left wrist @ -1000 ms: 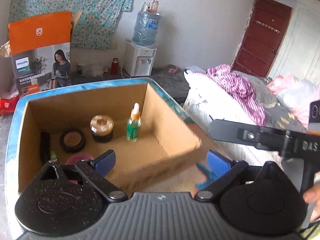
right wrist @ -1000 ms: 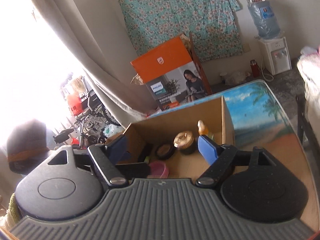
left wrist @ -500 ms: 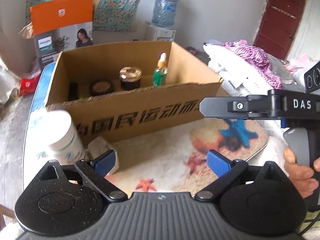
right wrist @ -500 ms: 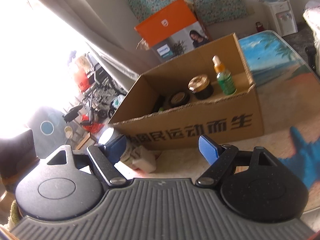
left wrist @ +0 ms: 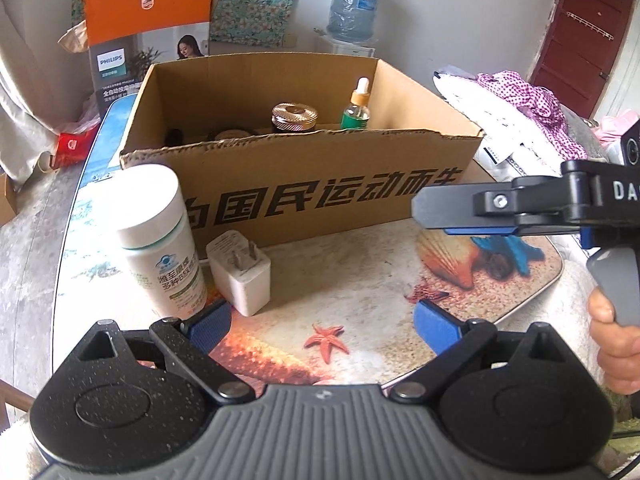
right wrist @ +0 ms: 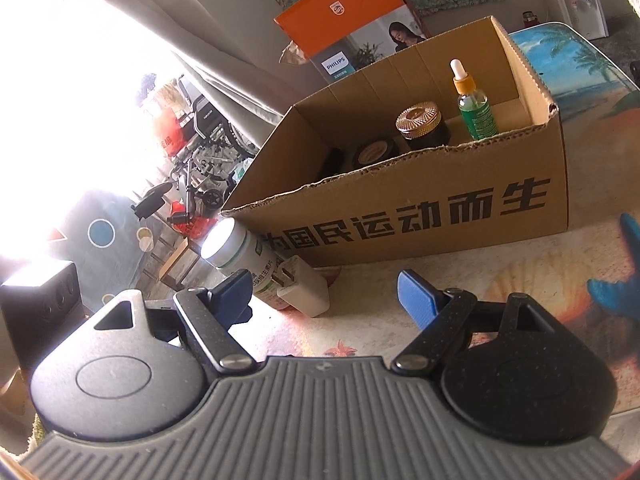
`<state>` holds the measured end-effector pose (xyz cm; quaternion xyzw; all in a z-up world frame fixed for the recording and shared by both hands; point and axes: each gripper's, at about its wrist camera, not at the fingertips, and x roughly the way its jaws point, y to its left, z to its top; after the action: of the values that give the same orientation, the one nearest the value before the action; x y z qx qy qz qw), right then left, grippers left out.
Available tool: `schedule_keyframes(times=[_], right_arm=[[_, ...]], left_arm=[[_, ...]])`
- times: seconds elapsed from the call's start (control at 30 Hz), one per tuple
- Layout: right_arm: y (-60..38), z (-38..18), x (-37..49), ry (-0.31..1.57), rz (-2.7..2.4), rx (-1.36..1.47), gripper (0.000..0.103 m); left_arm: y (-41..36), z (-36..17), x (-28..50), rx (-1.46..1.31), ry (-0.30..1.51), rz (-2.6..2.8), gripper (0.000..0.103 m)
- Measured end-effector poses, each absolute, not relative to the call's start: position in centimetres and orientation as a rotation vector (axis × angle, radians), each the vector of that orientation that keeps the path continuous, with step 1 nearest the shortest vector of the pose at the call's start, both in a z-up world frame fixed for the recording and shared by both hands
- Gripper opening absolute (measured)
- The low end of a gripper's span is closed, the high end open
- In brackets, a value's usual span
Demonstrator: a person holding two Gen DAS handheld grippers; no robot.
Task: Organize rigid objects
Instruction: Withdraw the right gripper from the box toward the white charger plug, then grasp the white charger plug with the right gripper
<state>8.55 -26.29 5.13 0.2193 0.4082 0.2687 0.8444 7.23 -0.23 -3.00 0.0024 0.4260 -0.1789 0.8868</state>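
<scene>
An open cardboard box [left wrist: 320, 200] [right wrist: 420, 216] stands on the table and holds a green dropper bottle [left wrist: 356, 108] [right wrist: 474, 104], a dark jar with a gold lid [left wrist: 294, 117] [right wrist: 422, 124] and other dark items. In front of its left corner stand a white supplement bottle [left wrist: 158, 240] [right wrist: 244, 260] and a white plug adapter [left wrist: 240, 272] [right wrist: 304, 290]. My left gripper [left wrist: 324, 328] is open and empty, just short of the adapter. My right gripper [right wrist: 324, 290] is open too, the adapter near its left finger; it also reaches in from the right in the left wrist view [left wrist: 460, 210].
The table top [left wrist: 360, 280] has a beach print and a rounded right edge. An orange Philips carton [left wrist: 148, 28] leans behind the box. A water dispenser [left wrist: 352, 8] stands at the back wall, a bed with clothes [left wrist: 520, 100] to the right. A hand [left wrist: 616, 344] grips the right handle.
Both grippers have pulled back from above the box and sunk to the table in front of it. The bottle and adapter have come into view. Both stay open.
</scene>
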Motion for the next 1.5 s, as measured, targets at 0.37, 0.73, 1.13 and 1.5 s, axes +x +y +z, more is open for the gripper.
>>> schedule_keyframes(times=[0.37, 0.73, 1.13, 1.5], right_arm=[[-25.4, 3.6, 10.0, 0.910, 0.609, 0.489, 0.080], [-21.4, 2.1, 13.0, 0.944, 0.707, 0.467, 0.053], [-19.9, -1.1, 16.1, 1.009, 0.763, 0.601, 0.046], [-20.4, -2.0, 15.9, 1.071, 0.811, 0.631, 0.046]], left_arm=[[0.9, -4.7, 7.2, -0.031, 0.856, -0.314, 0.099], [-0.4, -6.1, 7.7, 0.006, 0.755, -0.312, 0.097], [-0.9, -7.4, 8.3, -0.013, 0.724, -0.315, 0.095], [-1.3, -7.5, 7.9, -0.001, 0.716, -0.382, 0.095]])
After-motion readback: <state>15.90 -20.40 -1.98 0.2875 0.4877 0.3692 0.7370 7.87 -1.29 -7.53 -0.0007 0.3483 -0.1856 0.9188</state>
